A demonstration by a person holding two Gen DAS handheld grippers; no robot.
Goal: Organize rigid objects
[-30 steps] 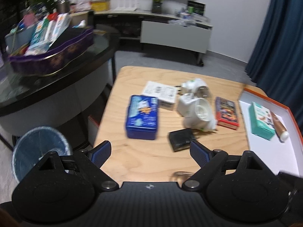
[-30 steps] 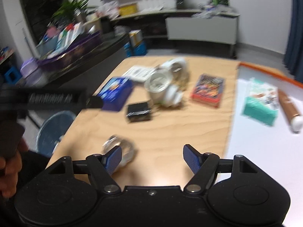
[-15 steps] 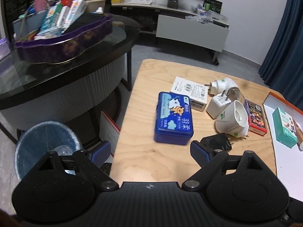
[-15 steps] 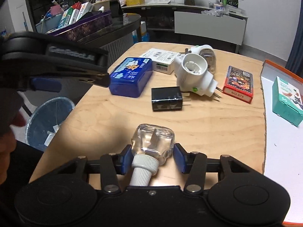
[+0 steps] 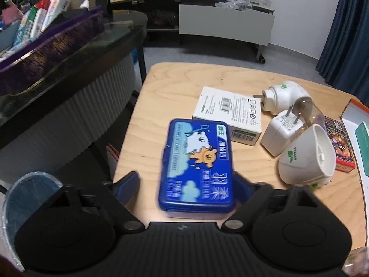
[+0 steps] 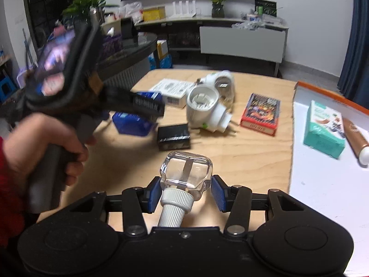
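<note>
A blue tin box [image 5: 198,164] lies on the wooden table [image 5: 161,87]. My left gripper [image 5: 184,184] is open with its fingers on either side of the box's near end. It also shows in the right wrist view [image 6: 147,107], over the blue box [image 6: 132,123]. My right gripper [image 6: 185,190] is closed around a clear glass bottle with a white ribbed cap [image 6: 185,170], held above the table's front edge. The right pad shows a small gap to the glass.
On the table lie a white carton [image 5: 230,113], white plug-in devices [image 5: 306,157], a black adapter [image 6: 174,137] and a red card box [image 6: 261,113]. A white tray with an orange rim [image 6: 322,184] at the right holds a teal box [image 6: 322,127] and a brown tube [image 6: 355,140].
My left gripper moved forward and down until its fingers straddle the blue box. My right gripper closed around the glass bottle and lifted it slightly.
</note>
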